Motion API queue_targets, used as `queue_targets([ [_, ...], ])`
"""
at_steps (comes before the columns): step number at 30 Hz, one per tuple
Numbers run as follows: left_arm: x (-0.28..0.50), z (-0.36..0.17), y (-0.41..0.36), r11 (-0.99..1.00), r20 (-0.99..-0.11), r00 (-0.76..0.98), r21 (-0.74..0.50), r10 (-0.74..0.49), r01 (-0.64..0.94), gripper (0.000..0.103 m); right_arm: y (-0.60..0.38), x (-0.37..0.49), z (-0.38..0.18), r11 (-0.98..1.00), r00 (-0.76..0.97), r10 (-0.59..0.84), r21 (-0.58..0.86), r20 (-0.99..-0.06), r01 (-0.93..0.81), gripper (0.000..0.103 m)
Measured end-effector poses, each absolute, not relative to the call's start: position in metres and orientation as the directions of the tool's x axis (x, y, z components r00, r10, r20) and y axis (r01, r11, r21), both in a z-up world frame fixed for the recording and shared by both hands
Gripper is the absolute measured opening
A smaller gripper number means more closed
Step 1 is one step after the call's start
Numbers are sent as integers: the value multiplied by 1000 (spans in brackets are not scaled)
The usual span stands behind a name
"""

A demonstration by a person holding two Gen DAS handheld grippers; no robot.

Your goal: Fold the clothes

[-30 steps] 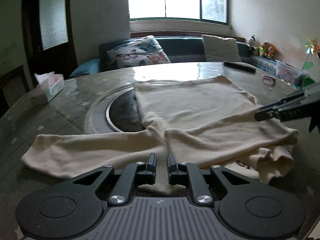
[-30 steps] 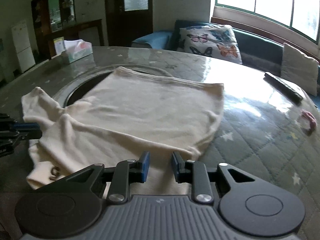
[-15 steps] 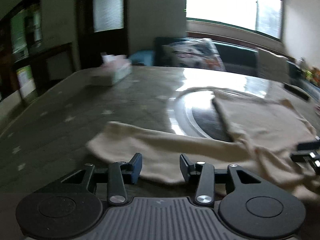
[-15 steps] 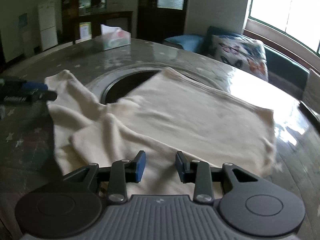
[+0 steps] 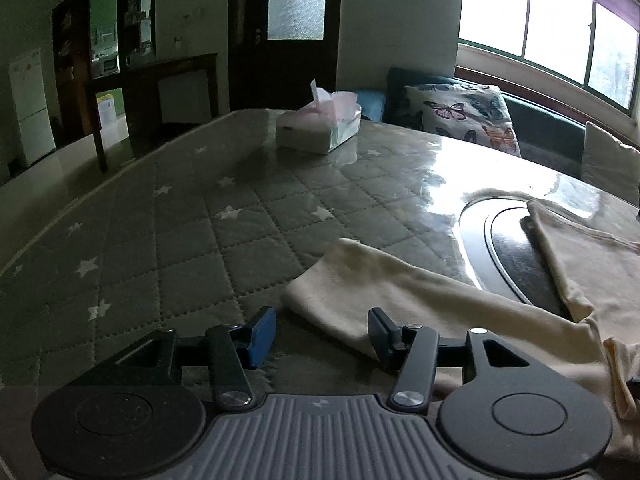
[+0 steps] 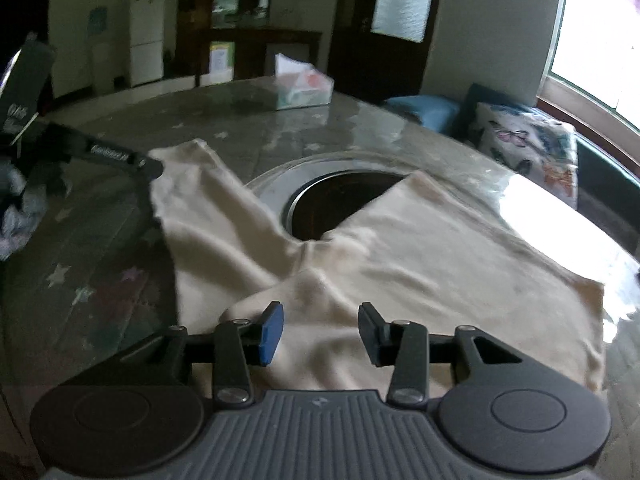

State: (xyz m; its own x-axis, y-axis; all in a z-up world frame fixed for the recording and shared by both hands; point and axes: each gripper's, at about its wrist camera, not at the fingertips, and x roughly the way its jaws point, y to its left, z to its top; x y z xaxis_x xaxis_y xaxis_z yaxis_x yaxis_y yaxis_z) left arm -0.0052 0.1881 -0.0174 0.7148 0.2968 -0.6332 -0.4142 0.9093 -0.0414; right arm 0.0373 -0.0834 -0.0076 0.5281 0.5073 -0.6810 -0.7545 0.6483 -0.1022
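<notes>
Risk here: the left gripper (image 5: pixel 322 330) could pinch just one layer of the sleeve (image 5: pixel 400 300), so the fold drags crooked. Its jaws have just been opening, nothing clamped; the cuff sits just ahead of them. The right gripper (image 6: pixel 320 330), also just spreading and empty, hovers over the shirt (image 6: pixel 420 272) on the table (image 5: pixel 200 232).

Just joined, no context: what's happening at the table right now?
A person with a handheld gripper in each hand is folding a cream long-sleeved top spread on the quilted table. The left gripper sits at the end of the outstretched sleeve, and the right gripper is over the near edge of the top's body. Both sets of jaws have just been opening and grip nothing. A tissue box sits at the far side.
</notes>
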Motion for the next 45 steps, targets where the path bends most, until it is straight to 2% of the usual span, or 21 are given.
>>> queue_targets([
  [7, 0, -19, 192, 897, -636, 711, -65, 300, -437, 55, -92, 35, 3, 634, 470, 558, -14, -684, -773, 42],
  [11, 3, -19, 193, 892, -631, 710, -63, 313, -449, 51, -94, 28, 2, 619, 453, 556, -16, -697, -786, 42],
  [15, 6, -15, 194, 897, -618, 723, -63, 309, -437, 14, -99, 24, 5, 624, 460, 560, -15, -689, -781, 42],
  [17, 6, -9, 196, 900, -609, 736, -83, 294, -428, 10, -104, 23, 9, 632, 472, 559, -18, -681, -775, 42],
  [24, 7, 44, 151, 956, -495, 850, -113, 181, -270, 6, -137, 24, 18, 699, 532, 538, -7, -654, -715, 42],
  [28, 14, 71, 101, 988, -431, 901, -110, 52, -110, 6, -163, 27, 17, 751, 567, 509, 13, -648, -660, 42],
  [33, 21, 87, 32, 990, -397, 909, -100, -130, 98, 6, -201, 29, 15, 806, 606, 473, 37, -639, -590, 42],
  [40, 31, 79, -46, 933, -421, 834, -116, -357, 341, 6, -239, 29, 8, 855, 635, 436, 73, -638, -513, 42],
  [45, 28, 59, -83, 894, -492, 760, -102, -426, 435, 10, -254, 29, 2, 876, 642, 412, 89, -647, -473, 42],
])
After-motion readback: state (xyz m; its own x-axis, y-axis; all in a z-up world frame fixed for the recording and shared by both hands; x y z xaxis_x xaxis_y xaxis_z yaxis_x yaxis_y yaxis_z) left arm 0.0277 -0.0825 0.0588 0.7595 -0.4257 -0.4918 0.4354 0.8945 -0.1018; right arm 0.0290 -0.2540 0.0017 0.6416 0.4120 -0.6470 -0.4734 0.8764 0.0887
